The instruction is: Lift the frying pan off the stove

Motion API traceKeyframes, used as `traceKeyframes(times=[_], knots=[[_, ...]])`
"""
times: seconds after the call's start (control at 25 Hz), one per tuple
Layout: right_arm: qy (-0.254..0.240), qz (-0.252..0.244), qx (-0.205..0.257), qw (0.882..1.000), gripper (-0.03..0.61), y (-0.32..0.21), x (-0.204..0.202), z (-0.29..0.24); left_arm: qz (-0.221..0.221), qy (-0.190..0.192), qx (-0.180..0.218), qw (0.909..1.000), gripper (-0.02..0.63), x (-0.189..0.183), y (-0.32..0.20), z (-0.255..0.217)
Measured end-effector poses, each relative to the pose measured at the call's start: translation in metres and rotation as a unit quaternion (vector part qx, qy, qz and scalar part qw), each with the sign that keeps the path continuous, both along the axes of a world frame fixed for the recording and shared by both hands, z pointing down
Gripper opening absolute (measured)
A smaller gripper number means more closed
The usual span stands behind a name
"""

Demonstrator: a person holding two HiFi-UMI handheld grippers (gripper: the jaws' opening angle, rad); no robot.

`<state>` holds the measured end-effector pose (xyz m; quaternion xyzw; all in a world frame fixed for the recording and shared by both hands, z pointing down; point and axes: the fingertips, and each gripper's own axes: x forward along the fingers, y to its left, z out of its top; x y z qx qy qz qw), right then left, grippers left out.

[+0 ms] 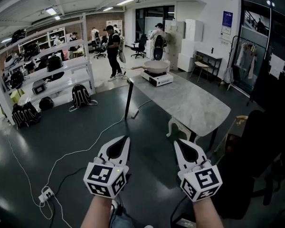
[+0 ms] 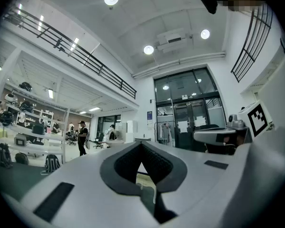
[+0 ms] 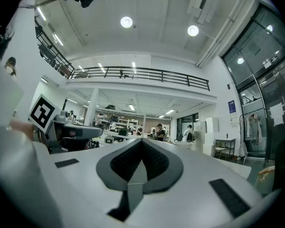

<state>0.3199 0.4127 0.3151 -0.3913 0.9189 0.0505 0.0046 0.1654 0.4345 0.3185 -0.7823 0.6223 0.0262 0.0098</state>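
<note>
Dark grey-green floor (image 1: 61, 141) spreads under me in a big, bright hall with a railed gallery overhead. I hold both tools low in front of me, side by side but apart, over bare floor. My left gripper (image 1: 125, 139) has its jaws pressed together with nothing between them. Its own view shows the dark pads meeting in a point, aimed up toward tall glass doors and ceiling lamps. My right gripper (image 1: 177, 141) is likewise closed and empty, its pads meeting along a thin seam.

Ahead and a little to the right stands a long grey stone-topped table (image 1: 194, 106) on dark legs. At its far end sits a flat white portable stove (image 1: 158, 79). The pale round frying pan (image 1: 156, 66) rests upright on top of it, its handle sticking out to the left past the stove's edge. Pan and stove are well apart from both tools, with most of the tabletop between.

To the left, white metal shelving (image 1: 61, 72) carries dark bags and gear, with black backpacks (image 1: 80, 96) on the floor against it. A person in black clothes and a cap (image 1: 113, 51) stands beyond the table's far end. A white power strip (image 1: 46, 194) lies on the floor near my left side, its pale cable (image 1: 104, 129) trailing across toward the table
</note>
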Motion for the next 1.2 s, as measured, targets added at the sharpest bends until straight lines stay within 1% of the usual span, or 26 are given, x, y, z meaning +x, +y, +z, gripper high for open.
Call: traceKeyframes(times=[0.2,0.32,0.48,0.68,0.88,1.08,1.2], knots=[[0.003,-0.007,0.009,1.0,0.025,0.006,0.003,-0.003,-0.007,0.003,0.001,1.0,0.011,-0.001,0.005,-0.003],[-0.004,-0.002,0.001,1.0,0.025,0.006,0.002,-0.003,-0.008,0.009,0.001,0.9999,0.011,-0.003,0.005,-0.003],[-0.004,-0.004,-0.001,1.0,0.025,0.003,-0.006,-0.004,0.0,0.008,-0.004,1.0,0.01,-0.004,0.003,0.003],[0.003,-0.014,0.0,1.0,0.025,-0.008,-0.022,-0.002,0.003,0.015,-0.01,0.9998,0.01,-0.012,-0.013,0.008],[-0.004,-0.014,-0.011,1.0,0.025,-0.037,-0.047,0.005,0.003,0.013,-0.016,0.9998,0.011,-0.035,-0.043,0.018],[0.004,-0.006,-0.022,1.0,0.025,-0.094,-0.075,0.015,0.008,0.014,-0.033,0.9993,0.01,-0.06,-0.099,0.033],[0.006,-0.005,-0.019,1.0,0.025,-0.126,-0.102,0.012,0.013,0.01,-0.03,0.9994,0.011,-0.083,-0.133,0.028]])
